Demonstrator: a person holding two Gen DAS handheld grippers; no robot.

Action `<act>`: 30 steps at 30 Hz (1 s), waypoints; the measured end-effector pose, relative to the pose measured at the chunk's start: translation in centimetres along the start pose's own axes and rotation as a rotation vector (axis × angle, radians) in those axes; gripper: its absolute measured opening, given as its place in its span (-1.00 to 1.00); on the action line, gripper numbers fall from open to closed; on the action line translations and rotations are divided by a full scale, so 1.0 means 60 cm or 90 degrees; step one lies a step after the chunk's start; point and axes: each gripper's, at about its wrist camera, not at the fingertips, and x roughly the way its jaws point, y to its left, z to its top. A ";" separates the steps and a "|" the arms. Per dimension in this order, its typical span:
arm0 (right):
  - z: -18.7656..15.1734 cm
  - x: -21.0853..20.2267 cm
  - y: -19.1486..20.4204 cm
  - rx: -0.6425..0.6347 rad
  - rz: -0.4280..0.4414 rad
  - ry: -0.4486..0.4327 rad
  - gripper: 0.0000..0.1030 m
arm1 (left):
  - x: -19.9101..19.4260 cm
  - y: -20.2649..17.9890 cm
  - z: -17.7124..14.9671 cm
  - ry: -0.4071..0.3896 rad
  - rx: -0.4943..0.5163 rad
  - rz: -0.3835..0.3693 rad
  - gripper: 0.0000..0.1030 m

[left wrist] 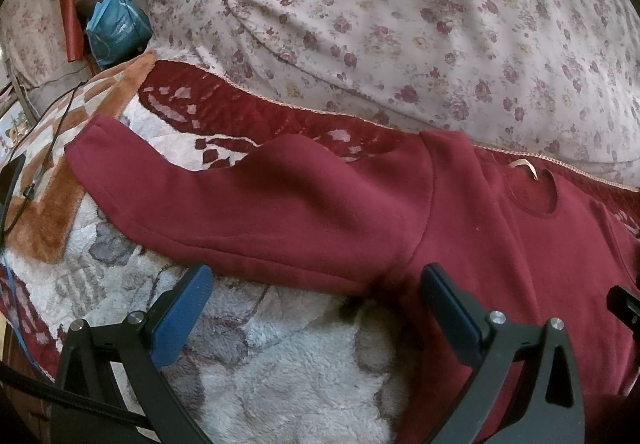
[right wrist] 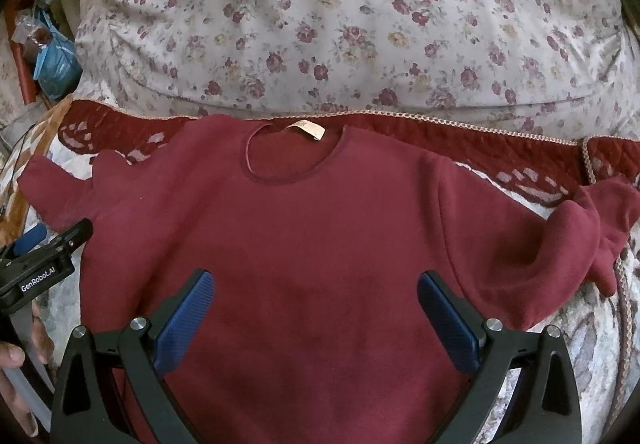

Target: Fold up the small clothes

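Observation:
A small dark red sweatshirt [right wrist: 312, 236] lies spread flat on a fleece blanket, neck hole and label [right wrist: 308, 130] at the far side. Its left sleeve [left wrist: 224, 200] stretches out leftward; its right sleeve [right wrist: 592, 240] is bunched at the right. My left gripper [left wrist: 316, 280] is open and empty, hovering at the armpit of the left sleeve. It also shows at the left edge of the right wrist view [right wrist: 52, 248]. My right gripper [right wrist: 316, 284] is open and empty above the middle of the sweatshirt's body.
A big floral duvet [right wrist: 352, 24] is heaped behind the sweatshirt. A red quilted cover edge [right wrist: 480, 148] runs between them. The patterned fleece blanket [left wrist: 288, 364] lies underneath. A blue bag [left wrist: 116, 28] and black cables [left wrist: 52, 140] sit at the far left.

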 end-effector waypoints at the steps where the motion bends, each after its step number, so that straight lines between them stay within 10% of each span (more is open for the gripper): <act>1: 0.000 0.000 0.000 0.000 0.000 0.000 1.00 | 0.000 0.001 0.000 0.000 -0.001 0.001 1.00; 16: -0.006 0.005 0.003 0.000 0.010 0.012 1.00 | 0.009 0.079 0.021 0.005 -0.091 0.058 1.00; 30: -0.014 0.025 -0.001 0.007 0.035 0.045 1.00 | 0.080 0.283 0.122 0.005 -0.188 0.305 0.94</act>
